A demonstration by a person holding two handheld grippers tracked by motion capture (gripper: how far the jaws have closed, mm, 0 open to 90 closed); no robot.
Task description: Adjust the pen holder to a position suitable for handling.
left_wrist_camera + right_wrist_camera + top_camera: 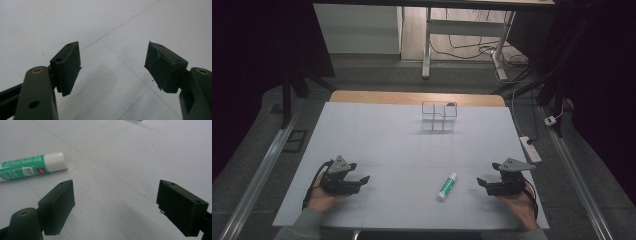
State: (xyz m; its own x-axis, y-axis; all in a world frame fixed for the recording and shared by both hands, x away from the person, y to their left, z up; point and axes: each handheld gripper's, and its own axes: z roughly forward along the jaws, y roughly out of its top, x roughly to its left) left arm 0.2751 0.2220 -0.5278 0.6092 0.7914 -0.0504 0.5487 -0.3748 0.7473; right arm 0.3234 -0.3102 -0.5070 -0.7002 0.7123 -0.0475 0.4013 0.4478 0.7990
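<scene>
From the high view, a white tabletop (377,135) has a glue stick (447,186) lying flat near the front edge, a bit right of the middle. A small clear box (439,116) with little rooms stands near the back edge, well apart from it. The left gripper (362,179) rests near the front left corner. The right gripper (482,181) rests near the front right corner, near the glue stick but not touching it. Both point toward the middle. I think the job has not started yet: nothing is picked up, and the glue stick is yet to be grabbed and moved.

In the left gripper view, the two black jaws stand wide apart. There is nothing between them, just bare white top.

In the right gripper view, the jaws are wide apart too and hold nothing. The glue stick (32,167) lies off to the side, past the left jaw. It is green with white writing, a small red mark and a white cap.
</scene>
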